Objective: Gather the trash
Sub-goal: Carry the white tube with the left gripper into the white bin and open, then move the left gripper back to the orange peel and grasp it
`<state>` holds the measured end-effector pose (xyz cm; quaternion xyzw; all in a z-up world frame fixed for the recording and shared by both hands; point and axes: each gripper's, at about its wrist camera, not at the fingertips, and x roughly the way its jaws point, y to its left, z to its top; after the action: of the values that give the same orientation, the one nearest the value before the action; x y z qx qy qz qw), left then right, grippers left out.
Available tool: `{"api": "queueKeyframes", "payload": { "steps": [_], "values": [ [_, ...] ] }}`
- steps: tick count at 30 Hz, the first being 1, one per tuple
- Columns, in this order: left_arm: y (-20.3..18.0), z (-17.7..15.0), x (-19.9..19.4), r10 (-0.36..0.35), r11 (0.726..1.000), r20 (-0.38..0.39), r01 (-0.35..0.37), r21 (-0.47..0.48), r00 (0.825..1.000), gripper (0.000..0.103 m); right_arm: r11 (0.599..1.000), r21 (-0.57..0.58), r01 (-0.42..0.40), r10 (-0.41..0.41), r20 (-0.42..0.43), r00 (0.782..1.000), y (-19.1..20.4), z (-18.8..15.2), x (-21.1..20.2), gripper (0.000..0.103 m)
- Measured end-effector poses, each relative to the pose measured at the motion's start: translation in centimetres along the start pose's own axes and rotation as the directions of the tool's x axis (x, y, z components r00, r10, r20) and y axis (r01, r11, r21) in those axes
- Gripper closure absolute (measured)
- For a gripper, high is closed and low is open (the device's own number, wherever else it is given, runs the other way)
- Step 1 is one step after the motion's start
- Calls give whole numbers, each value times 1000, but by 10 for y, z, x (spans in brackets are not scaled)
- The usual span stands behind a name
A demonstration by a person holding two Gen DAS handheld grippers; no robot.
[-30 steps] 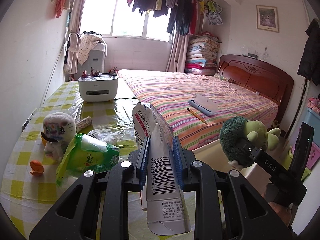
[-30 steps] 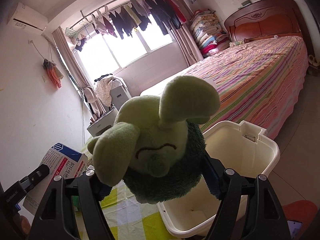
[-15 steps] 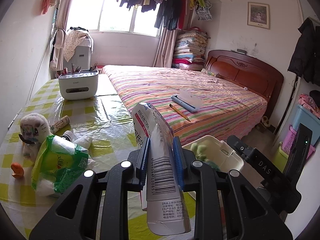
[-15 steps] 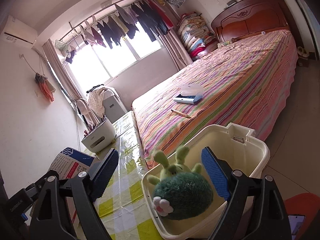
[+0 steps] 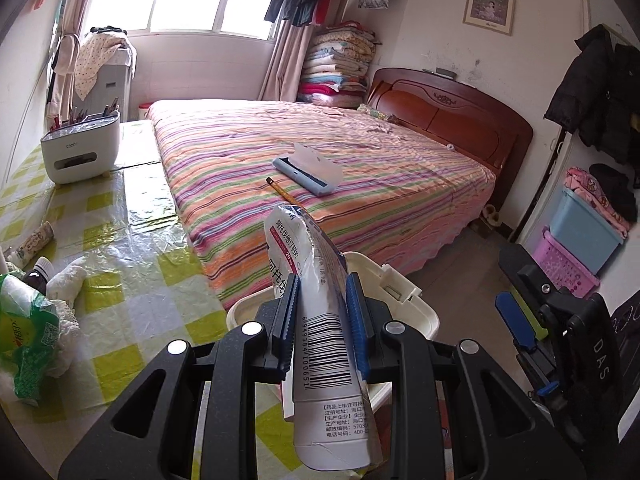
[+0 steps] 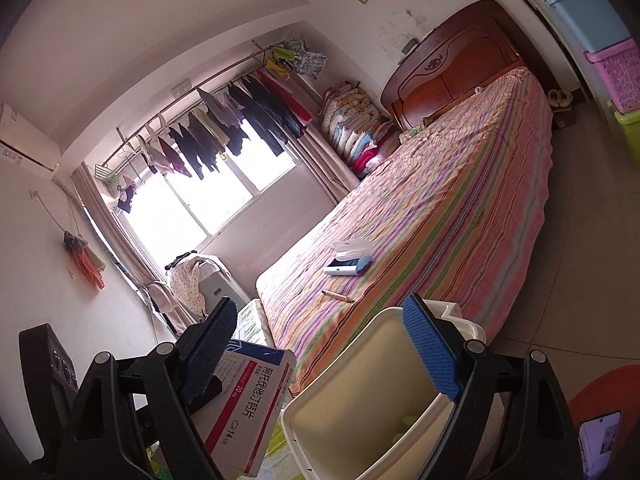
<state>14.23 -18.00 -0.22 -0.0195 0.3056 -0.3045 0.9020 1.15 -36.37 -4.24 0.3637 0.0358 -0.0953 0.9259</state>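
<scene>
Bed (image 5: 340, 168) with striped cover fills mid-room. Table (image 5: 132, 280) with yellow-check cloth runs beside it. White bin (image 6: 360, 400) sits at the table edge, lid-less top open, something green (image 6: 404, 426) at its bottom. Left gripper (image 5: 322, 320) clenched on a flattened medicine box (image 5: 316, 320), barcode side up, held over the near rim of the bin. Right gripper (image 6: 320, 348) has just been opening, jaws wide, nothing between them, hovering above the bin. Green bag (image 5: 28, 332), small bottle (image 5: 38, 274) and a tube (image 5: 34, 238) remain on the table. Pencil case (image 5: 308, 170) and pencil (image 5: 282, 192) lie on the bed.
</scene>
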Motion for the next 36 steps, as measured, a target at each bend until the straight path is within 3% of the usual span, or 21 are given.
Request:
{"api": "queueKeyframes", "payload": {
  "steps": [8, 9, 10, 12, 14, 17, 20, 25, 30, 36],
  "values": [
    [-13, 1, 37, -53, 998, -66, 51, -29, 996, 78, 1000, 18, -6, 6, 11, 1000, -7, 5, -4, 20],
    [-14, 1, 40, -61, 998, -72, 59, -32, 995, 71, 1000, 14, -8, 7, 12, 1000, -5, 5, -5, 20],
    [-14, 1, 41, -65, 997, -74, 62, -39, 995, 49, 1000, 10, -10, 10, 15, 1000, -5, 4, -6, 20],
    [-11, 0, 35, -30, 998, -32, 28, -61, 999, 19, 1000, 5, -14, 14, 14, 1000, -4, 4, -6, 20],
    [-5, 2, 23, -6, 997, 17, 7, -71, 1000, 19, 1000, 2, -17, 17, 9, 1000, -3, 3, -6, 20],
    [10, 7, 6, 18, 997, 21, -17, -78, 1000, 19, 1000, 2, -25, 25, -1, 1000, -1, 2, -4, 20],
    [29, 9, -19, 89, 994, 67, -85, -72, 994, 16, 999, -15, -34, 34, -20, 999, 4, -1, -1, 20],
    [69, 9, -58, 228, 973, 113, -222, -68, 967, 15, 996, -65, -58, 55, -50, 997, 19, -9, 5, 20],
    [121, 0, -97, 312, 948, 80, -305, -92, 947, 15, 989, -109, -98, 86, -113, 990, 39, -22, 15, 20],
    [202, -17, -163, 408, 897, 50, -391, -205, 912, 15, 970, -178, -165, 131, -188, 973, 74, -46, 25, 20]
  ]
}}
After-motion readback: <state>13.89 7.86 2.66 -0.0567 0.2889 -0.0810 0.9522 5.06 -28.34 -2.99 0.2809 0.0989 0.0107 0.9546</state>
